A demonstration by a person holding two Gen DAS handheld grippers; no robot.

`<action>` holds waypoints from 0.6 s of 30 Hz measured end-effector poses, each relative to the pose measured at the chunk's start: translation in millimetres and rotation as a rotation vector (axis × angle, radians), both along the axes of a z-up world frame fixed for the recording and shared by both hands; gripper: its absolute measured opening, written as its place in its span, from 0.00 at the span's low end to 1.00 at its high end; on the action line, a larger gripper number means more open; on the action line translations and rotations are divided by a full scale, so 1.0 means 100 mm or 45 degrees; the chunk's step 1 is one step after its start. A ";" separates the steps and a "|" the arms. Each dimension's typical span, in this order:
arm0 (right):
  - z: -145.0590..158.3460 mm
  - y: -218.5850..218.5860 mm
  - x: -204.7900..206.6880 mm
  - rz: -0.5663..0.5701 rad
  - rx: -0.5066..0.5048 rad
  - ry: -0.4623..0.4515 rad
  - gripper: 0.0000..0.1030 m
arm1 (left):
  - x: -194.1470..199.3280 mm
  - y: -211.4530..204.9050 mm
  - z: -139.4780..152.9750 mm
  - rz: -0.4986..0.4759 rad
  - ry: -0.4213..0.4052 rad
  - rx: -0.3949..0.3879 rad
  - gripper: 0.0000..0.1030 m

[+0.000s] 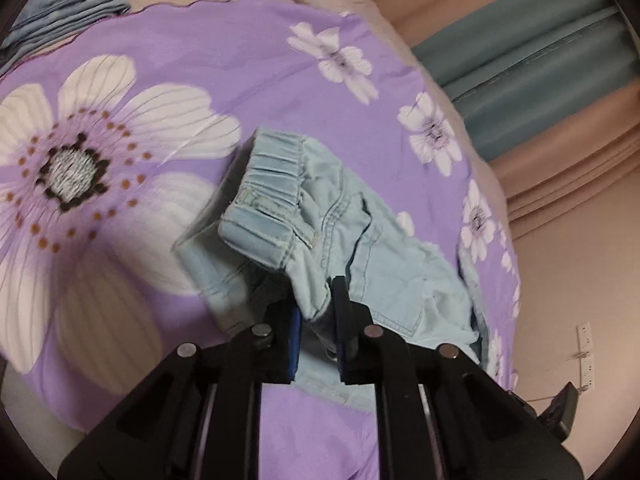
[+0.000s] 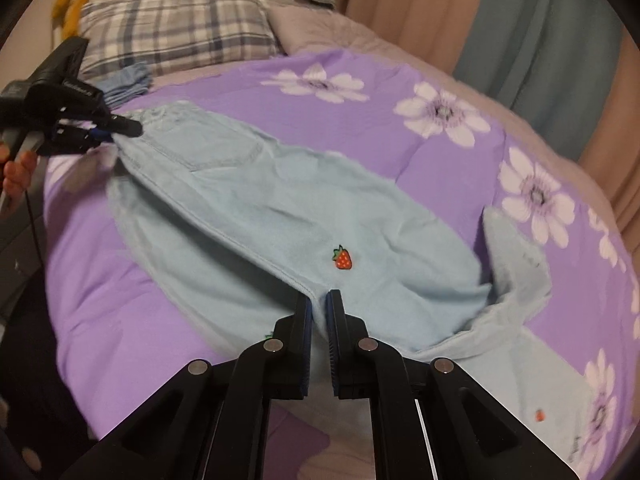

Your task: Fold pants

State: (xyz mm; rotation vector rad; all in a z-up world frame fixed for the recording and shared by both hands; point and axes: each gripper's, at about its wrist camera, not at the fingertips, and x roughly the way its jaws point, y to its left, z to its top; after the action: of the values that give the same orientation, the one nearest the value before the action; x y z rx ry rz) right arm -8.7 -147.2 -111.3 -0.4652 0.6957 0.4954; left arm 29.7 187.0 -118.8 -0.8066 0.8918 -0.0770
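Note:
Light blue denim pants lie stretched across the purple floral quilt, a strawberry patch on one leg. My right gripper is shut on the leg fabric just below that patch, at a seam. In the right wrist view my left gripper pinches the waist end at the far left. In the left wrist view the left gripper holds a fold of the pants, and the elastic waistband is bunched up beyond the pads. The leg hem is flipped up at the right.
A stack of folded blue clothes sits at the quilt's far corner, next to a plaid pillow. Teal and beige curtains hang beyond the bed's right edge. A person's hand holds the left gripper's handle.

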 end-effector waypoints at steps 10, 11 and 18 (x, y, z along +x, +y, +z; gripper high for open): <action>-0.39 0.10 -0.05 0.022 -0.098 0.126 0.08 | -0.07 0.04 -0.22 -0.039 0.092 0.023 0.18; -0.34 0.09 -0.05 0.012 -0.084 0.124 0.08 | -0.10 0.03 -0.17 -0.061 0.085 0.054 0.21; 0.00 -0.25 0.00 -0.030 0.211 0.207 0.22 | -0.36 -0.08 0.09 -0.160 0.014 0.290 0.44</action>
State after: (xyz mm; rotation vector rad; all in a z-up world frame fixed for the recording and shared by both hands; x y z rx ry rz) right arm -9.0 -171.8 -111.4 -0.2630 0.8079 0.5677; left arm -6.8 179.3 -109.6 -0.5390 0.9425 -0.0797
